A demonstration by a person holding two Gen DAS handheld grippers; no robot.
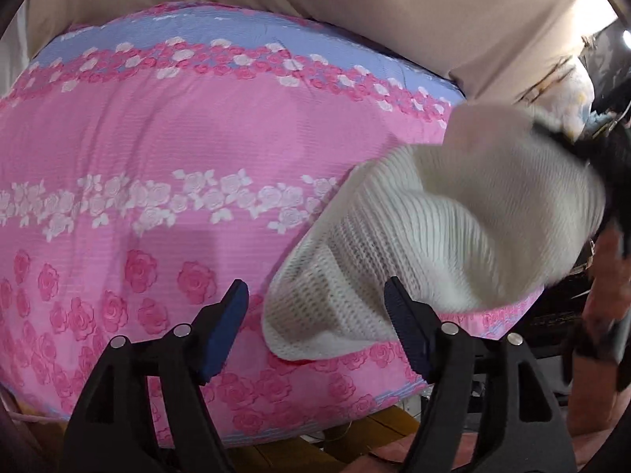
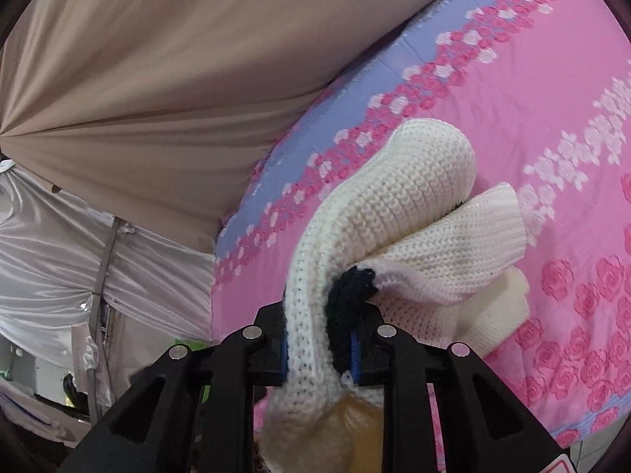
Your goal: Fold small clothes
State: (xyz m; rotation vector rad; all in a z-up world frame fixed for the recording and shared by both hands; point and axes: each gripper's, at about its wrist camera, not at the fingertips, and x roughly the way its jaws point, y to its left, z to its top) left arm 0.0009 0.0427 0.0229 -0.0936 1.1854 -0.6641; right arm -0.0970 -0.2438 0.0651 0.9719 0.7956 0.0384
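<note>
Starting on the left: left gripper (image 1: 317,321) hanging spread wide, nothing between the blue pads (image 1: 232,327), just hovering over the near edge of the pink rose-print bedspread (image 1: 157,149). Dead ahead and a touch to the right of that gap, the white knit garment (image 1: 414,244), lower corner drooping down onto the spread right between the two fingers' line of sight, not pinched by them though. Long axis running up and to the right from that corner, toward the blurry dark shape at the far right edge, probably the other tool. Moving over to the right side: right gripper (image 2: 319,349) clamped tight on a bunched strip of the same knit (image 2: 394,213), with a dark navy yarn patch (image 2: 351,287) squeezed in against the right pad. Rest of the fabric flopping forward and rightward over the bedspread, beige sheet (image 2: 157,79) off behind. So, loose low corner closest to the empty left fingers, basically straight in front, short reach forward and slightly right to grab it. Looks like an early stage, nothing flattened yet. Floppy open knit, likely to sag and slip if nipped too shallow.
</note>
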